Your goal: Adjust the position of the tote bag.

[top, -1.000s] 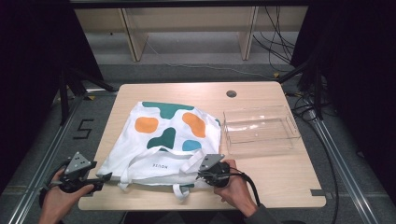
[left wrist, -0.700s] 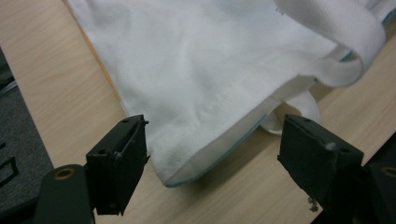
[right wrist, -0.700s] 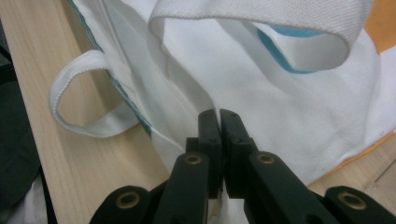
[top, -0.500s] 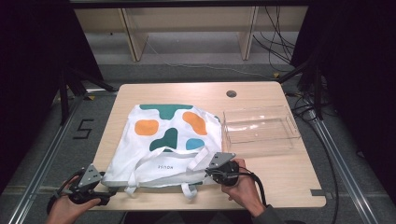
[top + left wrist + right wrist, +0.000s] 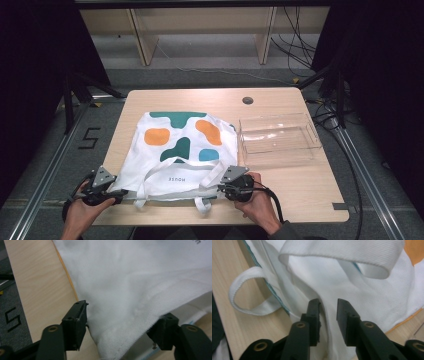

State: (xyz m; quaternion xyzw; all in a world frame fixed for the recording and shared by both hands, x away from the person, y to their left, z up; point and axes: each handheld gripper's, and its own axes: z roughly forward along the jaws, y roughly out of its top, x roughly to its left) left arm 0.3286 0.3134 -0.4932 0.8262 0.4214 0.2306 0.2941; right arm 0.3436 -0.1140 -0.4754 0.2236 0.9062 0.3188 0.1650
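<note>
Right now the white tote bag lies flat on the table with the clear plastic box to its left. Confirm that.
Not quite. In the high view the clear plastic box stands to the right of the white tote bag, not its left. The bag does lie flat on the table.

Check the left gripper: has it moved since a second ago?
Yes. The left gripper has slid along the table's near edge toward its left corner, jaws just closing around the tote bag's corner.

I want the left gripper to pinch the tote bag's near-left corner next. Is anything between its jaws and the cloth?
Nothing visible: the left gripper has open jaws already straddling the tote bag corner on the table.
</note>
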